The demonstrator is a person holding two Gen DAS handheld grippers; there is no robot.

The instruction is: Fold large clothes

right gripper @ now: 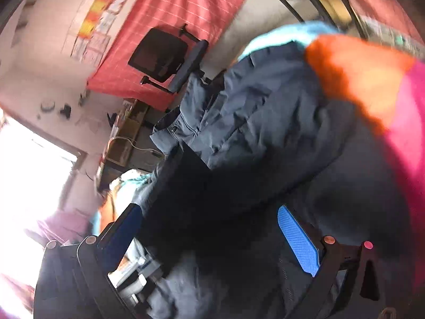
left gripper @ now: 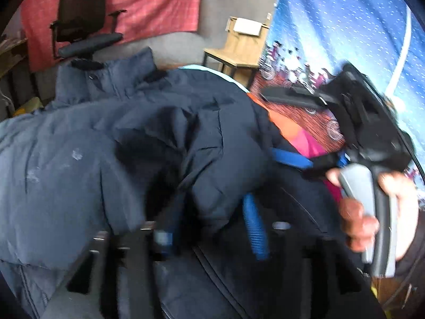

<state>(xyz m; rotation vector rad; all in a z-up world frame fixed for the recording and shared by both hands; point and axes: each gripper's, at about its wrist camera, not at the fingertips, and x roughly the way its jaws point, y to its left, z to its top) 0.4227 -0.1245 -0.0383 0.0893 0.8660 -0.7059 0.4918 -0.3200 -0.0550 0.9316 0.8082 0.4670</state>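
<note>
Left wrist view: a dark navy padded jacket (left gripper: 111, 143) fills the centre and left of the frame, its collar toward the far side. The left gripper (left gripper: 209, 228) sits at the bottom edge; its blue-padded fingers (left gripper: 253, 228) stand apart with a fold of jacket fabric bulging between them, but blur prevents telling whether they pinch it. At right, the right hand (left gripper: 372, 210) grips the grey handle of the right gripper (left gripper: 300, 159), whose tip lies against the jacket edge beside orange and pink cloth (left gripper: 297, 133). An office chair (left gripper: 85, 24) stands before a red checked cloth (left gripper: 138, 2). Right wrist view: the right gripper (right gripper: 209, 242) shows its jaws spread wide, one blue pad (right gripper: 298, 242) visible, with dark jacket (right gripper: 252, 111) fabric lying between them. Grip cannot be confirmed. The orange and pink cloth (right gripper: 372, 85) lies upper right.
</note>
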